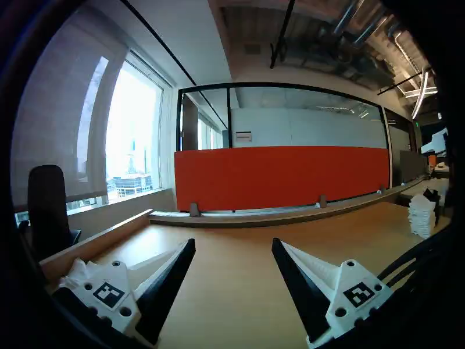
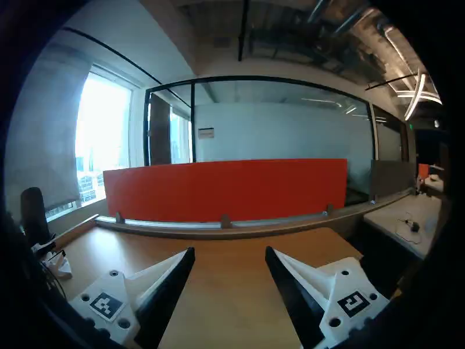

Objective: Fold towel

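The left tool is hovering over the wooden worktop with its two fingers spread wide. It is grasping nothing, and bare wood is showing through the gap. The right tool is doing the same in the right gripper view: released, empty, and pointing at 12 o'clock toward the orange divider panel that is closing off the far edge of the worktop.

In the left gripper view a stack of white folded cloths is sitting at about 3 o'clock, well apart from the tool, toward the worktop's right side. It is too small to be sure, but I am reading it as towels. A crumpled white thing is peeking out at 8 o'clock, just behind the tool's left finger; I cannot tell whether it is cloth.

Judging from this, no fold is under way. Both tools are waiting over bare wood, so the step in hand looks like fetching a towel, either at the start or between one towel and the next. The next move is calling for a swing toward 3 o'clock, then taking one piece off the stack and laying it flat on the open wood. After that each tool would pinch a corner.
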